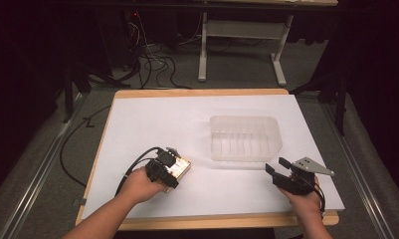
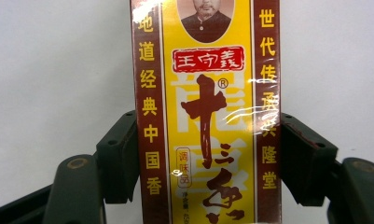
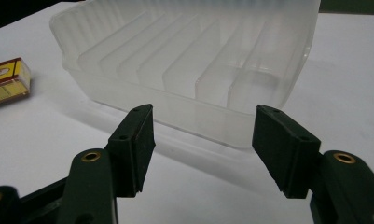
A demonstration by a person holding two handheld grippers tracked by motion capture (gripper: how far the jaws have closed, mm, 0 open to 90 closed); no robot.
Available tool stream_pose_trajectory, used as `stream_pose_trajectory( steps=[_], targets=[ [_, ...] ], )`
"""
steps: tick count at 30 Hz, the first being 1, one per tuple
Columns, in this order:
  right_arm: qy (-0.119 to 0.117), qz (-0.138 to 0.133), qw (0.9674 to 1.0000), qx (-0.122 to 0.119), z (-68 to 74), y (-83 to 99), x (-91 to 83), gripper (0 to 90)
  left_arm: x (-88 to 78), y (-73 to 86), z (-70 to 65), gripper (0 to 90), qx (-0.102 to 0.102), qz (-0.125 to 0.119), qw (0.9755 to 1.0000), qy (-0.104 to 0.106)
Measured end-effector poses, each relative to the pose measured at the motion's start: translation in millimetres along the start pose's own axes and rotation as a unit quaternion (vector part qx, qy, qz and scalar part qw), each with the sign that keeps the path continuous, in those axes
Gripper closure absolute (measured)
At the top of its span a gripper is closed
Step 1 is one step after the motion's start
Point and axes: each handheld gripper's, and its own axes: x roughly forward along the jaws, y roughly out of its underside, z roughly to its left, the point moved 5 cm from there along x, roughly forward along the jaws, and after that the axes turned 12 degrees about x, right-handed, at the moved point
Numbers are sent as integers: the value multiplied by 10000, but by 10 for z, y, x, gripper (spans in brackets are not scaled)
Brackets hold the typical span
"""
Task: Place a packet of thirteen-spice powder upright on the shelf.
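Observation:
A yellow and brown spice box (image 2: 208, 116) printed with Chinese characters lies on the white table sheet (image 1: 152, 124). My left gripper (image 2: 205, 135) is closed around it, and its two black pads (image 2: 124, 154) touch the box's long sides. In the high view the box (image 1: 183, 165) sits at the front left under my left gripper (image 1: 174, 169). A clear ribbed plastic container (image 1: 245, 122) stands empty right of centre. My right gripper (image 1: 276, 165) rests just in front of it, near its right corner, open with nothing between its jaws. Seen from the right gripper (image 3: 203, 126), the container wall (image 3: 175, 107) is close ahead and the box (image 3: 5, 79) lies far left.
The wooden table edge (image 1: 212, 221) runs along the front. Behind the table are a white desk frame (image 1: 203, 50) and black cables (image 1: 152, 64) on the grey floor. Bare white sheet lies between the two grippers and behind the box.

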Motion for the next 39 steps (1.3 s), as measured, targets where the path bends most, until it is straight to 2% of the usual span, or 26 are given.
stream_pose_trajectory(
  steps=[2,4,6,8,9,10,12,13,15,16,17,18,23,25,27,28,30,32,34,35,36,39],
  targets=[
    [2,-1,10000,-13,5,1,3,388,-36,27,-5,323,-15,-245,9997,-54],
    [-11,2,10000,-26,9,2,6,386,-45,42,-13,323,45,-273,9995,-117],
    [-11,16,10000,-35,20,5,13,378,-59,90,-19,323,13,-522,9986,-116],
    [-23,9,10000,-53,22,4,13,375,-62,104,-24,323,32,-589,9982,-142],
    [-26,2,10000,-54,24,3,13,370,-68,113,-27,323,66,-660,9976,-194],
    [-35,-9,10000,-57,33,1,10,356,-96,120,-30,324,66,-852,9960,-275],
    [-11,-25,9999,-98,38,-6,10,327,-137,111,-23,325,20,-1082,9934,-383],
    [-11,-25,9999,-98,38,-6,10,327,-137,111,-23,324,20,-1082,9934,-383],
    [1,-60,10000,-72,50,-18,9,303,-172,104,-17,324,-80,-1334,9902,-407],
    [17,-87,9999,-61,59,-24,13,285,-181,103,-28,324,-96,-1511,9875,-443],
    [17,-87,9999,-61,59,-24,13,285,-181,103,-28,325,-96,-1511,9875,-443],
    [20,-80,10000,-53,64,-23,16,275,-185,105,-34,325,-167,-1661,9851,-420],
    [12,-93,9999,-137,101,-26,20,251,-141,130,-91,324,-250,-1980,9789,-446],
    [-5,-113,9998,-152,113,-33,23,246,-132,132,-119,325,-324,-2176,9745,-448],
    [-32,-122,9998,-138,143,-38,33,237,-109,156,-167,325,-378,-2362,9695,-536],
    [-65,-119,9998,-146,161,-41,46,232,-109,156,-167,325,-378,-2362,9695,-536],
    [-119,-112,9998,-125,187,-44,61,226,-92,182,-209,325,-449,-2486,9666,-435],
    [-233,-103,9996,-89,284,-62,109,207,-77,199,-253,325,-352,-2515,9661,-471],
    [-244,-109,9996,-123,321,-74,126,203,-44,206,-302,325,-243,-2478,9673,-483],
    [-269,-122,9994,-179,402,-103,155,203,-31,207,-339,325,-123,-2458,9678,-534],
    [-269,-122,9994,-179,402,-103,155,203,-31,207,-339,325,-123,-2458,9678,-534],
    [-259,-147,9990,-323,526,-152,203,200,-54,194,-366,325,-107,-2579,9645,-555]
  ],
)
